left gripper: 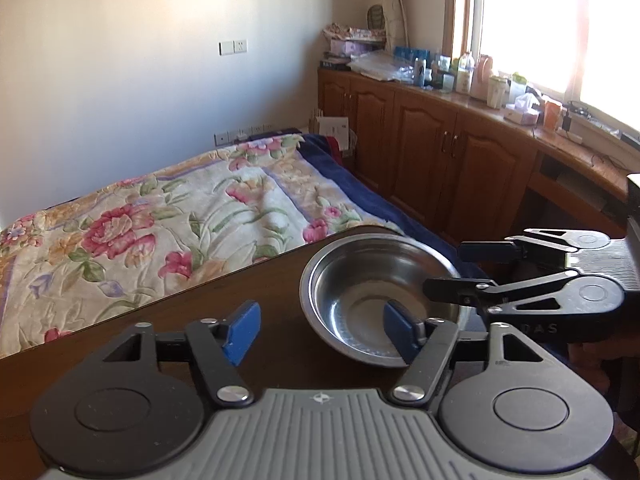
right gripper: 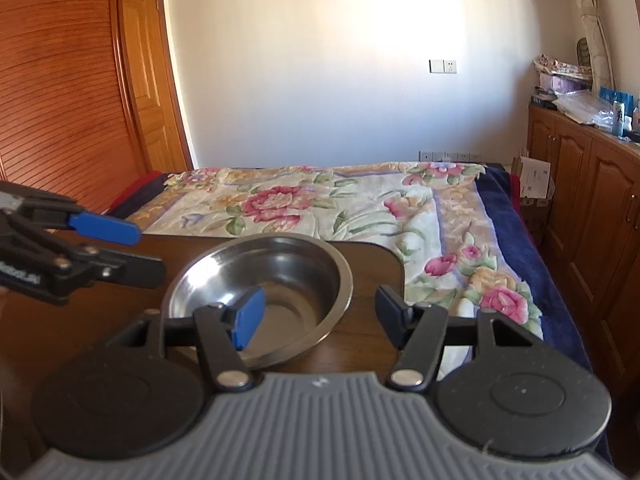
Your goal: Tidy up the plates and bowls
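A single steel bowl (left gripper: pixel 380 300) is sitting upright near the far corner of the dark wooden surface (left gripper: pixel 224 312), just short of the edge that borders the bed (left gripper: pixel 160 220). The left gripper (left gripper: pixel 320 332) is hovering to the left of the bowl with its fingers spread wide and holding nothing; one blue pad (left gripper: pixel 400 330) is lying over the bowl's near rim, though contact cannot be judged. The right gripper (right gripper: pixel 320 316) is hovering on the bowl's other side, its fingers equally wide and empty, its left finger (right gripper: pixel 250 316) overlapping the bowl's hollow.

The step in hand appears to be the approach to a first grasp. The next move is calling for one gripper to straddle the thin rim and close. No plates or second bowl are showing. The bowl's nearness to the edge and the two grippers crowding it are the likely hindrances.
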